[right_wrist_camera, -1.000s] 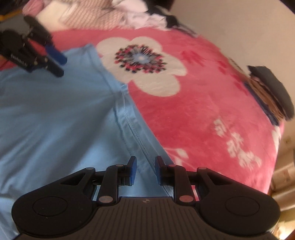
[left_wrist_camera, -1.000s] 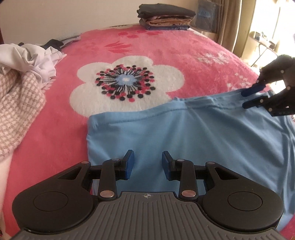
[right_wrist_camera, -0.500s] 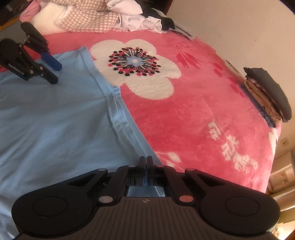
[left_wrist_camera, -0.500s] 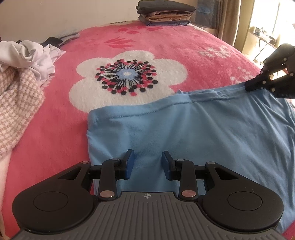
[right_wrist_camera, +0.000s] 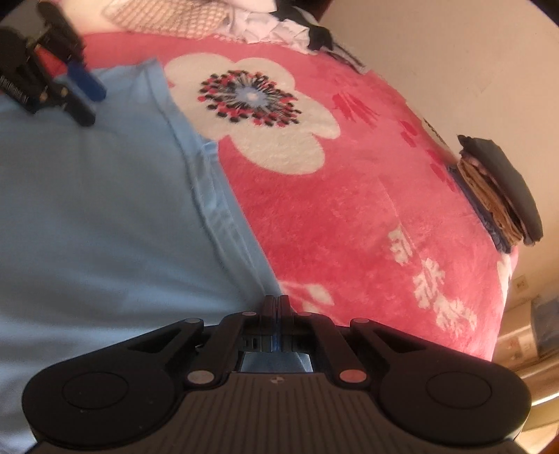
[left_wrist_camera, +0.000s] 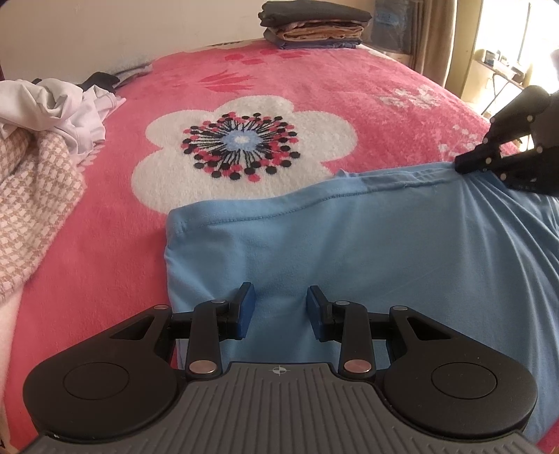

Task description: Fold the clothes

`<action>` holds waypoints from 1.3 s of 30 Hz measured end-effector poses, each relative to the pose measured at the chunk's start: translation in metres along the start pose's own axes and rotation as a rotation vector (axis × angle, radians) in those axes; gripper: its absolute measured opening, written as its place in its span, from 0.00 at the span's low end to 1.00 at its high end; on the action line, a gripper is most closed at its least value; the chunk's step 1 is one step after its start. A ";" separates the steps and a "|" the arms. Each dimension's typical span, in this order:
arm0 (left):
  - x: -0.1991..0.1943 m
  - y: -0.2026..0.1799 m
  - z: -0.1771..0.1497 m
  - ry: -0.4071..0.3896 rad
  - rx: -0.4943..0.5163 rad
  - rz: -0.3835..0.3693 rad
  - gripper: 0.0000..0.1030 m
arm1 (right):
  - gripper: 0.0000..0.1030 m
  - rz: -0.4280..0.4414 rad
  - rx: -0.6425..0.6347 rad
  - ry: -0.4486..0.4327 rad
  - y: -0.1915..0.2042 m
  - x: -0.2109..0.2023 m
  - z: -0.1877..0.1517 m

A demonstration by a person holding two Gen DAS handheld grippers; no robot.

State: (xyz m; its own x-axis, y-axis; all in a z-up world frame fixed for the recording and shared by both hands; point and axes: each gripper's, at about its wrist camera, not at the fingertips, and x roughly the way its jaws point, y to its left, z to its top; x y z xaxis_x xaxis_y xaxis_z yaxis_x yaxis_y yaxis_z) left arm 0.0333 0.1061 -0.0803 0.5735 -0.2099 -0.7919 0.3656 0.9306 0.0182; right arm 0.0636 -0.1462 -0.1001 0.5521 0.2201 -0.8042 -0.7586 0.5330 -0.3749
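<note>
Jaws pinched together, your right gripper [right_wrist_camera: 278,302] clamps the blue shirt's [left_wrist_camera: 367,251] hem; your left gripper [left_wrist_camera: 278,307] hovers spread above the fabric.

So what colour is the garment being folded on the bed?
Plain light blue garment, clearest in the left wrist view.

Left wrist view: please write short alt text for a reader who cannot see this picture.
A light blue garment lies on a pink flowered blanket; the left gripper is open over its near edge, and the right gripper pinches its far edge. Folded clothes are stacked behind.
</note>
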 end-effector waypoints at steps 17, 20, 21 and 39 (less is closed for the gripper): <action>0.000 -0.001 -0.001 -0.003 0.012 0.002 0.32 | 0.26 0.319 0.147 -0.003 -0.027 0.015 0.028; 0.000 0.000 -0.001 -0.003 0.013 0.000 0.32 | 0.26 0.332 0.149 0.013 -0.030 0.020 0.029; 0.000 0.000 -0.001 -0.004 0.014 -0.001 0.32 | 0.26 0.338 0.153 0.018 -0.031 0.022 0.029; 0.000 -0.002 -0.001 -0.015 0.025 0.009 0.32 | 0.01 0.174 0.116 -0.067 -0.019 0.010 0.025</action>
State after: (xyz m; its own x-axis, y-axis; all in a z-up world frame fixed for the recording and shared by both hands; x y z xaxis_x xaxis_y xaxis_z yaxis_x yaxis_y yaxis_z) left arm 0.0316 0.1047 -0.0806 0.5875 -0.2065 -0.7825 0.3788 0.9246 0.0404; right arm 0.0927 -0.1337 -0.0893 0.4410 0.3683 -0.8184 -0.8013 0.5723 -0.1743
